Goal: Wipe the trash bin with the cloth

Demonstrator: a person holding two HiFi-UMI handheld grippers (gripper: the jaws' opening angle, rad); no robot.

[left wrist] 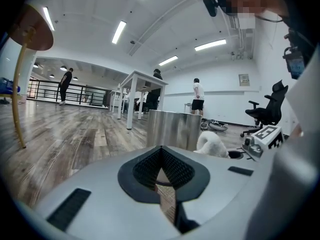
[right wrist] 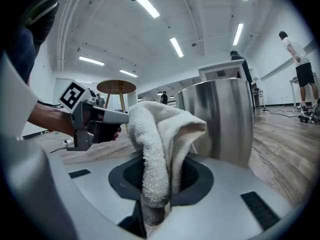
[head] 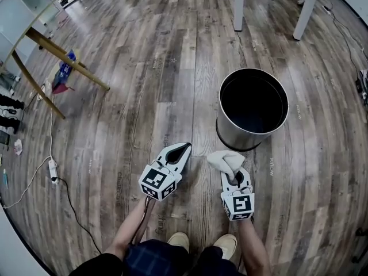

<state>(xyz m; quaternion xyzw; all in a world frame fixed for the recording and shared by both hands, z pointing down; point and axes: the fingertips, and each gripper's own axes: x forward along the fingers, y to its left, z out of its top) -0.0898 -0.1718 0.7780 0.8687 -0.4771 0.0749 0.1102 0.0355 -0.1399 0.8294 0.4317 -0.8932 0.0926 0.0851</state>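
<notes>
Pre-wipe stance beside trash bin.
Wad of cloth protrudes from right gripper clamp, for rubbing; left gripper closed, empty.

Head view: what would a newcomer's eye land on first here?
The shiny steel trash bin, standing upright and open-topped on the wood floor. Next, the white cloth bunched in the jaws of the right gripper, close by the bin's near wall. The left gripper beside it is shut on nothing.
</notes>
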